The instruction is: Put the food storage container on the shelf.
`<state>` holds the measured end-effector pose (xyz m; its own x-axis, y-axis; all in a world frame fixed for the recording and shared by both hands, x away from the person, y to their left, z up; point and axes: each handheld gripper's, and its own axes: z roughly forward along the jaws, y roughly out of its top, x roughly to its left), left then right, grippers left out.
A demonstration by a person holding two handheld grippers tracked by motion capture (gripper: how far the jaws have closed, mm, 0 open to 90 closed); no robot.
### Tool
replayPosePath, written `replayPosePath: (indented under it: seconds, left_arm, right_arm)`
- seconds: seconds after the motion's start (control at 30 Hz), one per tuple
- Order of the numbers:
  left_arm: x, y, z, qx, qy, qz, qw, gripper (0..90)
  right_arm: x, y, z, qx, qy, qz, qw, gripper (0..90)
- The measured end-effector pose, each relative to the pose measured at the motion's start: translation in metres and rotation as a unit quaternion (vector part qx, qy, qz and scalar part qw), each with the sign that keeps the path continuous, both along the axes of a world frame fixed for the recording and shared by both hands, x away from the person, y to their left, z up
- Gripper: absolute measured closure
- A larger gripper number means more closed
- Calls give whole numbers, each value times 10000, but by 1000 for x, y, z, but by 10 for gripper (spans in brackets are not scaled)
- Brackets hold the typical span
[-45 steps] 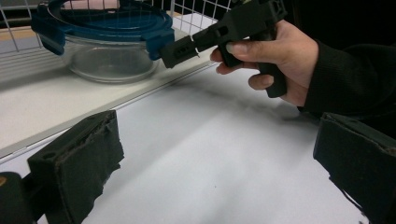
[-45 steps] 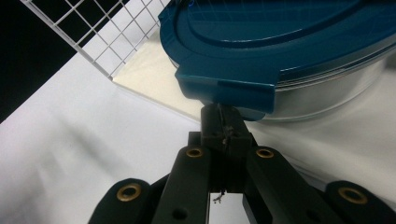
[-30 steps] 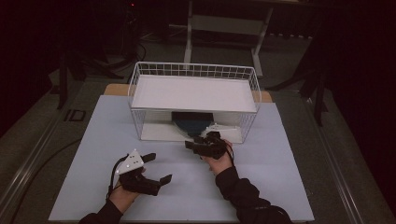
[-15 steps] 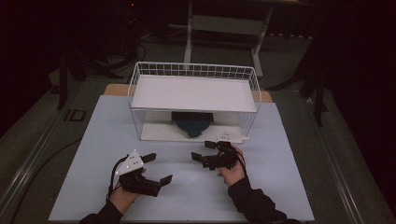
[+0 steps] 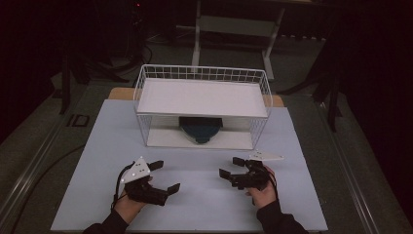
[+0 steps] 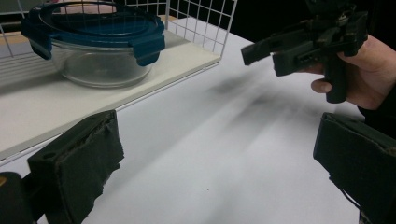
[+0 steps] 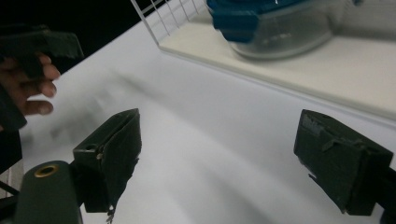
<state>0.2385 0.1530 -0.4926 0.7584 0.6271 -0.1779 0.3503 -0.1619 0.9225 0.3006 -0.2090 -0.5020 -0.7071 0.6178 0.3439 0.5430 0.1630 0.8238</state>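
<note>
My right gripper (image 5: 232, 167) has pulled back from the wire basket (image 5: 263, 92) over the last second; a moment ago it sat right at the basket's open front, just beside the glass container (image 5: 200, 129), and now it rests over the bare table (image 5: 97, 146), near my edge, jaws spread wide and holding nothing; I read that as the placing being finished, the container left inside and my hand clear of it. My left gripper (image 5: 164, 176) has not shifted; it hovers low on its own side, jaws likewise parted and empty.

The container, with its blue clip lid (image 6: 93, 23), stands upright on the white board that floors the basket, under the upper shelf (image 5: 202, 96), roughly central and close to the front opening; in the left gripper view I see it well inside the board's front edge, so I judge it unlikely to tip out.

For room: the white sheet between the two grippers and the basket front is bare, so either hand can sweep forward freely; the limits are the basket's front wire posts at both corners, the shelf overhead, and the table's near edge just behind my wrists.
</note>
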Motion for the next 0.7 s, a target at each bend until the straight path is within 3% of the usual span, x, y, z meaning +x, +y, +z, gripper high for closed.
replayPosePath:
  seconds: [0.37,0.7]
  left_arm:
    - [-1,1,0,30,-32,-27,10000,13]
    - [-1,1,0,53,-45,-80,9999,14]
  right_arm:
    - [-10,-23,-15,-309,71,-16,9995,147]
    - [-11,-29,-17,-334,32,-20,9994,150]
